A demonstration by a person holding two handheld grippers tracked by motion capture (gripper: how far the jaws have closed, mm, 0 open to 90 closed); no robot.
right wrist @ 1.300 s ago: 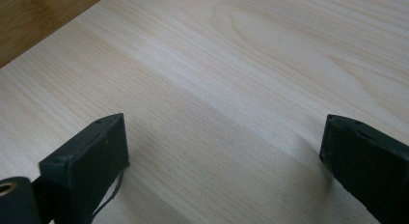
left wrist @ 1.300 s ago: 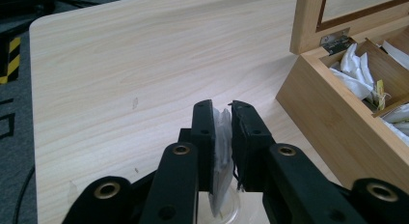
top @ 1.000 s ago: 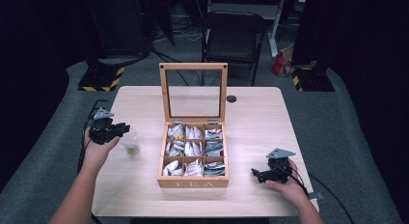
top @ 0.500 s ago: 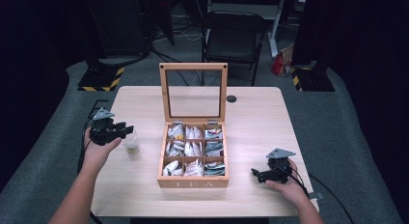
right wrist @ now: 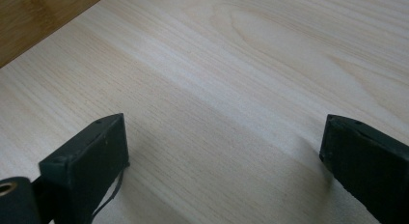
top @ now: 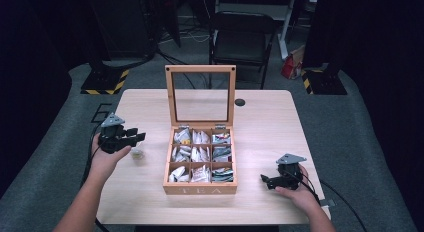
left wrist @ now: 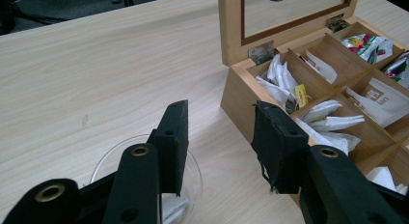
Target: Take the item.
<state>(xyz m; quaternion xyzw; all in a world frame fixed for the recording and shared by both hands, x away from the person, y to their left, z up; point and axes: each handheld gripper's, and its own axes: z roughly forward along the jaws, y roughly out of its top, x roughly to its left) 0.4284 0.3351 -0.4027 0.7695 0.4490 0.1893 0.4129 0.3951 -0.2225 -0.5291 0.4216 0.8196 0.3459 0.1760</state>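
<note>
Pale, fine-grained wooden table (top: pixel 260 117), and at its centre a square wooden tea box (top: pixel 201 188) with its glass-paned lid (top: pixel 200 96) upright, nine compartments stuffed with paper tea sachets (left wrist: pixel 333 121). Left gripper (left wrist: pixel 219 132), jaws apart and empty, hangs over a small clear glass dish (left wrist: pixel 195 178) holding a white sachet just beside the box. Right gripper (right wrist: pixel 224 151) gapes wide, low over bare wood.

Black two-jawed tongs (top: pixel 134 136) with brass-ringed holes, grey triangular plates, trailing cables.
</note>
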